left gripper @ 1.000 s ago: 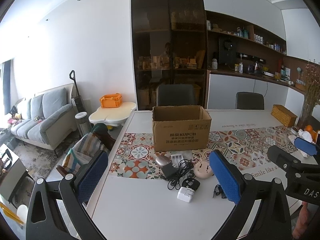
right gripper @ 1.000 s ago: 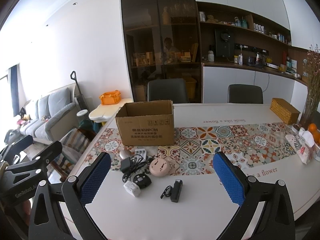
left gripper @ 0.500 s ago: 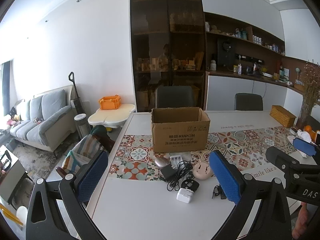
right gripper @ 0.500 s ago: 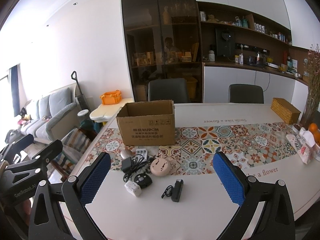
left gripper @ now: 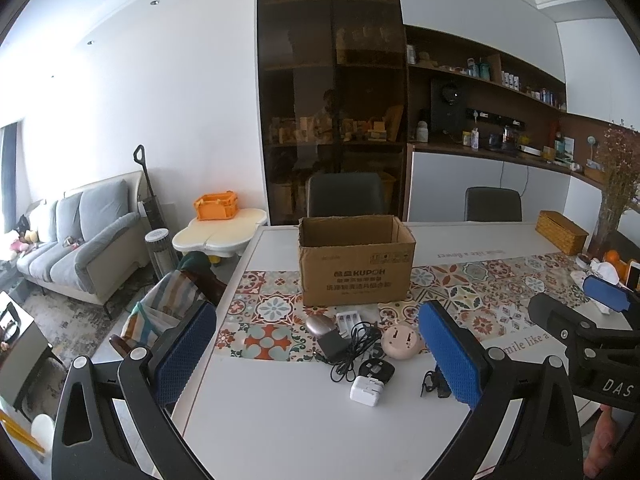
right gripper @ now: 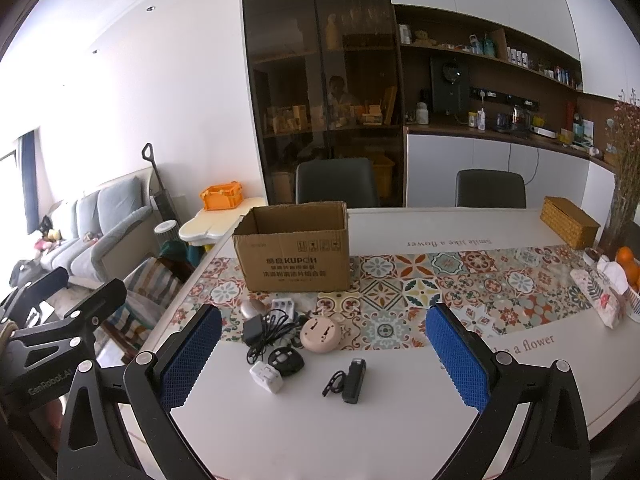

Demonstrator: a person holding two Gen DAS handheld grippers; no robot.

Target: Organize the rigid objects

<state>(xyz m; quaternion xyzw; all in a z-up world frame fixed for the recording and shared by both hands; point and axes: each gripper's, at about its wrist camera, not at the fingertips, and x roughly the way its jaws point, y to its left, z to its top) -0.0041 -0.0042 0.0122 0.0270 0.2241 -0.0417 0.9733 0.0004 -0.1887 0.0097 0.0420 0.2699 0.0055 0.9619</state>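
Near the surface's front edge, before the cardboard box, lie light, rigid gadgets; pinch the white charger cube across flat sides. Both grippers' jaws gape wide, empty.

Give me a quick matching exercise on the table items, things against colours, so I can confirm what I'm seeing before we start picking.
Things:
1. square plug adapter
2. round disc device
3. open box
4. clip device

Colours:
A. brown cardboard
B. black
C. white
D. pale pink

Pairs: 1-C, 2-D, 3-A, 4-B
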